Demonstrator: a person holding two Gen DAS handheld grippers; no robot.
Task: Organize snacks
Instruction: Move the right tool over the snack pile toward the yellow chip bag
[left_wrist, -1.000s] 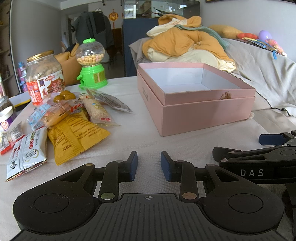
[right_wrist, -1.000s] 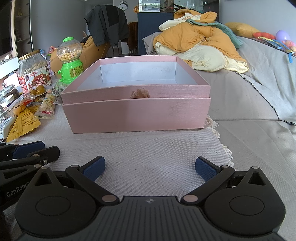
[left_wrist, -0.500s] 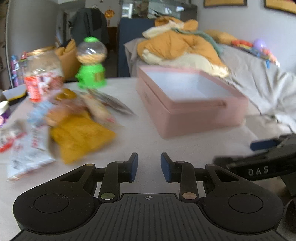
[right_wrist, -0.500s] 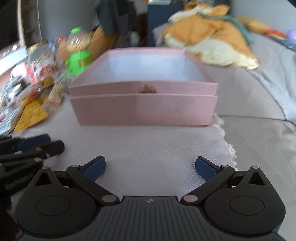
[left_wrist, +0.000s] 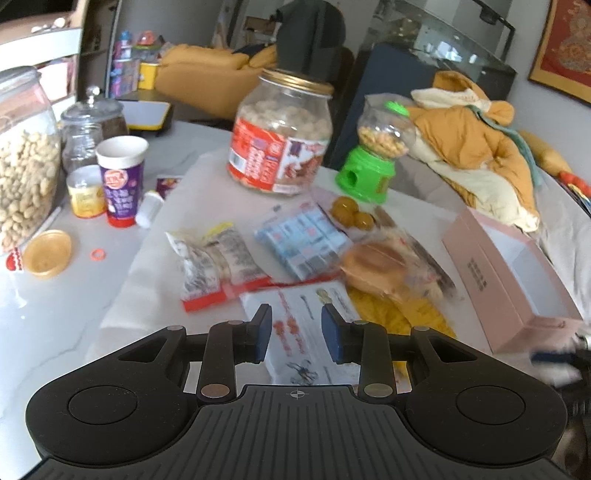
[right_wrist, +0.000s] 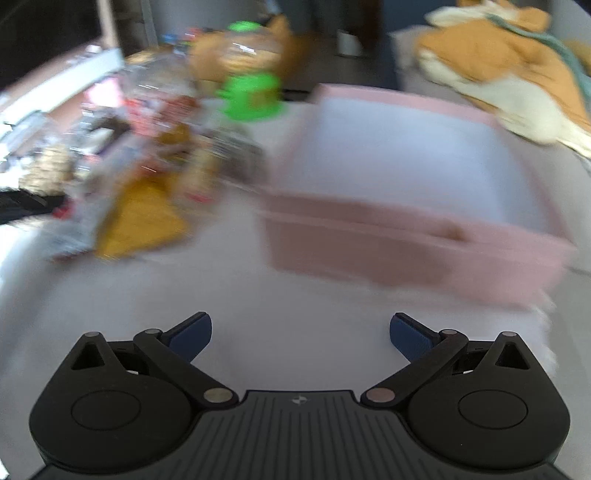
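Snacks (left_wrist: 295, 254) lie piled beside the pink box (left_wrist: 513, 280); we should lower the left gripper (left_wrist: 296, 334), narrow and empty, onto the white packet (left_wrist: 306, 325). Our right gripper (right_wrist: 300, 334) hangs spread, empty.

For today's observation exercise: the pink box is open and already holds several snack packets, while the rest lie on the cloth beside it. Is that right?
Not quite. The pink box is open but holds no packets; both wrist views show a bare white inside. The snack packets do lie on the cloth beside it.

A home living room; yellow sofa (left_wrist: 207, 79); heaped bedding (left_wrist: 476, 147); snack-strewn table (left_wrist: 55, 321).
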